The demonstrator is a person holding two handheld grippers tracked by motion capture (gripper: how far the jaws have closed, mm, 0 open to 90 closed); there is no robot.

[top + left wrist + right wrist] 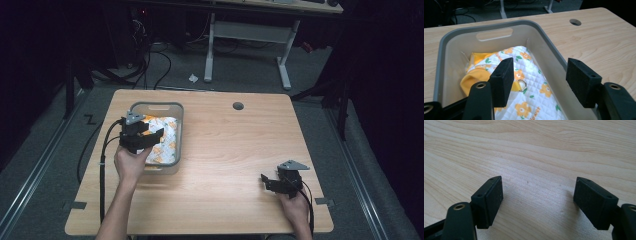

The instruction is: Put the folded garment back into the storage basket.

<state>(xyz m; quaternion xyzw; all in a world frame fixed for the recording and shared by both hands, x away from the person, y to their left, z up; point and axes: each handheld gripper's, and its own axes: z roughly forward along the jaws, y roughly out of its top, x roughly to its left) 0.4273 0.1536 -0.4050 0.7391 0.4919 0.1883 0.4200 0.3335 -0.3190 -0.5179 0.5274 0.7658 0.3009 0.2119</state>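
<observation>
Quilted flower-print cloth (534, 100), soft, light and floppy, lies bunched inside the grey bin (499, 25). Your left tongs (537, 77) hover wide and empty above it; pinch a raised fold. Your right tongs (537, 202) gape over bare surface (536, 152).

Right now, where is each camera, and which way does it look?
High view: above the table, looking forward and down; both forearms, left hand-held gripper, right hand-held gripper.
Left gripper view: on that gripper, looking into the bin at the flowered cloth; open jaws.
Right gripper view: looking at bare wood; open jaws.
Shared: high and left views both show the bin.
</observation>
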